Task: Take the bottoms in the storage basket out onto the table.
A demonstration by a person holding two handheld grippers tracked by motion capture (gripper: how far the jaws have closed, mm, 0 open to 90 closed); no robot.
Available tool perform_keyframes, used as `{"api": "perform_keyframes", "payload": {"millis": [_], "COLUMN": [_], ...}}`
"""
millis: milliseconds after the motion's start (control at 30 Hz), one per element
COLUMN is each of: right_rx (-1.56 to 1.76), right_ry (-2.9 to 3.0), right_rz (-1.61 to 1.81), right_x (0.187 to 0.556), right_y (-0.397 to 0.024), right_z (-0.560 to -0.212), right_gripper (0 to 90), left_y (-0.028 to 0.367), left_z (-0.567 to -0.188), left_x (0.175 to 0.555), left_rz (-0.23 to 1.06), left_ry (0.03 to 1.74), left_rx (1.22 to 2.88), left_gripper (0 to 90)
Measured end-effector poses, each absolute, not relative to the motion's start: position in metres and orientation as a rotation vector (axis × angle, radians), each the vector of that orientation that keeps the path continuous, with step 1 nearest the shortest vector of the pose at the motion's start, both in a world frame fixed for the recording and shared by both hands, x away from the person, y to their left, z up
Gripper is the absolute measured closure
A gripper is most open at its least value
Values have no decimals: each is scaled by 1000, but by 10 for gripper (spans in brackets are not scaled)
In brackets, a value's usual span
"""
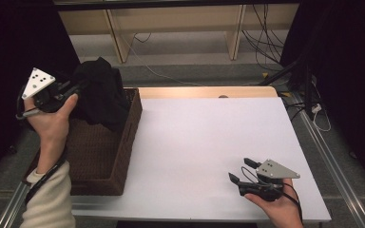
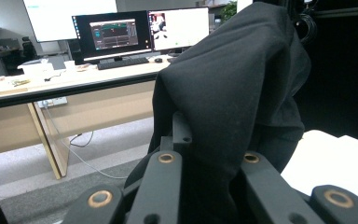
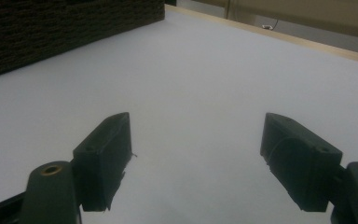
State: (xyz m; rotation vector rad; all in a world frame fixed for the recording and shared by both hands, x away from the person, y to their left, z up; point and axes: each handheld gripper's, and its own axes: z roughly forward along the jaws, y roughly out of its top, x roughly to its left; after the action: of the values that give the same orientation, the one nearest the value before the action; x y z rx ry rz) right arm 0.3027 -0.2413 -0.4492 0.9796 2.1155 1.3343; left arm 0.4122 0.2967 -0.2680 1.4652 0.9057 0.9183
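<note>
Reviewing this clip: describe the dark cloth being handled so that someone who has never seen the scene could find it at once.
Start at the white table and go to the dark brown woven basket at its left edge. Above the basket's far end, the left gripper is shut on a bunched black cloth that hangs down toward the basket. It is the one soft, matte black thing there, unlike the stiff woven basket.

A white table (image 1: 204,142) has a bare wooden strip along its far edge. Beyond it stands a wooden desk (image 2: 65,84) carrying two monitors (image 2: 116,33), a keyboard (image 2: 122,62) and a mouse (image 2: 158,59). Cables (image 1: 261,38) trail over the grey floor (image 1: 180,52) past the far right corner.
</note>
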Motion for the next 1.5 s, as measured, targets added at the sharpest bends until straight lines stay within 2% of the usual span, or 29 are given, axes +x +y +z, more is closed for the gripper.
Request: {"api": "perform_keyframes", "payload": {"millis": [800, 1500], "right_rx": [980, 981], "right_ry": [2114, 2118], "right_rz": [1333, 1325], "right_x": [303, 302], "right_y": [-241, -241], "right_z": [-449, -449], "right_gripper": [254, 254], "left_y": [290, 276], "left_z": [-255, -244], "left_x": [398, 385], "left_rz": [947, 915], "left_ry": [855, 805], "left_rx": [1439, 1423], "left_gripper": [848, 848]}}
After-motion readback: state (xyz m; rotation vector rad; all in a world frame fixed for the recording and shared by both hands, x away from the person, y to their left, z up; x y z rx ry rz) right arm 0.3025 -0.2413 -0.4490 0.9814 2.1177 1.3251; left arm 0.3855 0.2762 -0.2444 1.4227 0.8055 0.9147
